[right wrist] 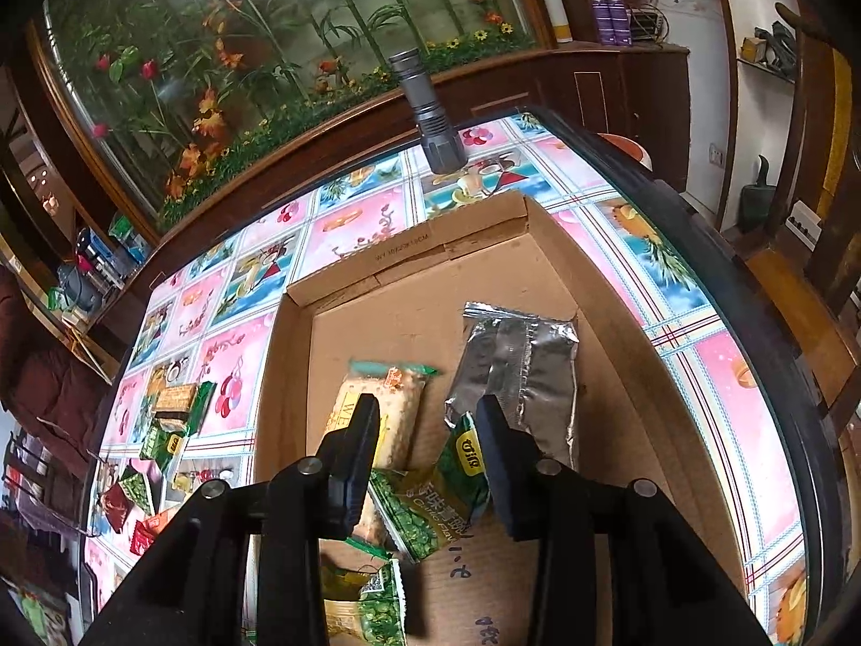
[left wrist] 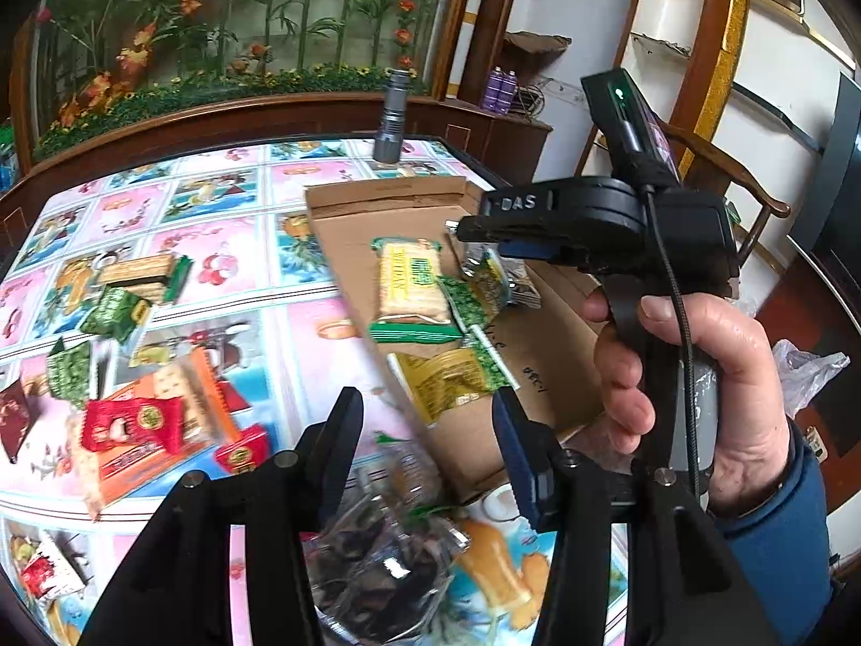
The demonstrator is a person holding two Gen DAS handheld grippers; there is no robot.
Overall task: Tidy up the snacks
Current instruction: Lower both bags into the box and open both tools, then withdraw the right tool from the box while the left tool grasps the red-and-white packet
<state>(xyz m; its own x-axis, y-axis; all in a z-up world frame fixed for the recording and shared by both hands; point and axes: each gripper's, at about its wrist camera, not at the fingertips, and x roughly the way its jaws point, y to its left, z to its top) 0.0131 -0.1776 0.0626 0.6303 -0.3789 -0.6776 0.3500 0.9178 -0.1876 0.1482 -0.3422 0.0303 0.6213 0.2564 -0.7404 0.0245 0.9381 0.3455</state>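
Note:
A shallow cardboard box lies on the table and holds a cream wafer pack, a silver pack, a green pea pack and a yellow-green pack. My right gripper is open and empty just above the green pea pack; it shows side-on in the left wrist view. My left gripper is open above a clear pack of dark snacks near the box's front corner. Loose snacks lie left of the box: a red pack, an orange pack, green packs.
A grey flashlight stands on end at the table's far edge behind the box. The table has a pictured cloth and a dark raised rim. A wooden cabinet with plants stands behind; a chair is to the right.

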